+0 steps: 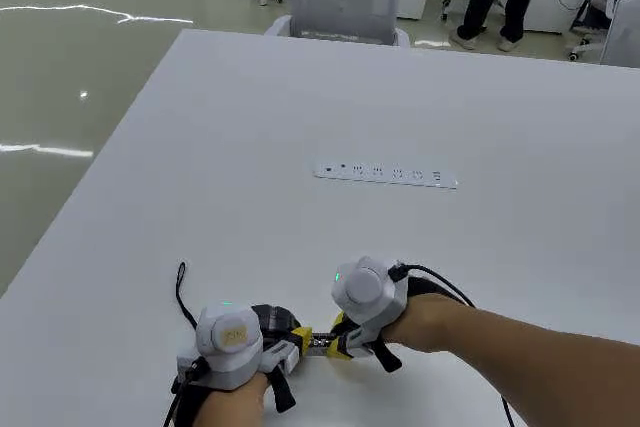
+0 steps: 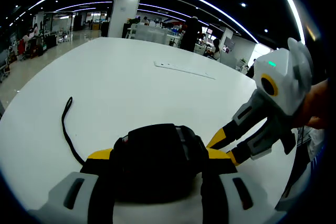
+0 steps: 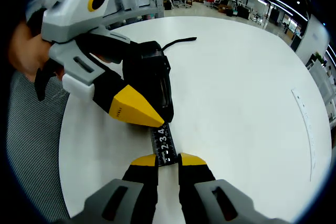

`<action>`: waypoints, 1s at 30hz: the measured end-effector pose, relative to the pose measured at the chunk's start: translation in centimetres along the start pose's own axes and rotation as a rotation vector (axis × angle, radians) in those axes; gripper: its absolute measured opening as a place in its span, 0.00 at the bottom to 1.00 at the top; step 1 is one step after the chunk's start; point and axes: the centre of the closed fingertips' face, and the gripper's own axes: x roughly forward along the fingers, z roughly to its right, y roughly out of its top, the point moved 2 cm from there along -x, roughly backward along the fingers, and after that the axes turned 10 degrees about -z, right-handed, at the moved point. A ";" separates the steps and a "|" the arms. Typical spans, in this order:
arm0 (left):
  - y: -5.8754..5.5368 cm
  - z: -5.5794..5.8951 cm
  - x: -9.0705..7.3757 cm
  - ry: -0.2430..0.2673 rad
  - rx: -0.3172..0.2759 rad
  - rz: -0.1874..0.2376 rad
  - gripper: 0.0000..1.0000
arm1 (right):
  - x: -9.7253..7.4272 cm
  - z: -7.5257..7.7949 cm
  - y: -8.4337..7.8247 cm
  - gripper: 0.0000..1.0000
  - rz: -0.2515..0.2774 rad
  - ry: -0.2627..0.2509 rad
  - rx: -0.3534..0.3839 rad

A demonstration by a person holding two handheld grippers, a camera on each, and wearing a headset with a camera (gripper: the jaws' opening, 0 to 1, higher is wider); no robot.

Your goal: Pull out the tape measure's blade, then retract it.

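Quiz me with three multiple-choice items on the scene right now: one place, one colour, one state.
1. Where on the table is the power strip?
A. mid-table
B. at the near edge
C. hanging off the left side

2. What colour are the tips of the fingers?
A. red
B. yellow
C. green

3. How is the blade?
A. fully inside
B. out a short way, pinched by the right gripper
C. stretched across the table

Answers:
1 A: it lies flat, well past both grippers.
2 B: both gripper views show yellow tips.
3 B: marks 2 to 4 show between the right gripper and the case, which the left gripper holds.
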 end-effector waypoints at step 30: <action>0.0 0.0 -0.1 -0.014 -0.013 0.003 0.63 | 0.6 -0.2 1.4 0.14 0.032 0.001 -0.009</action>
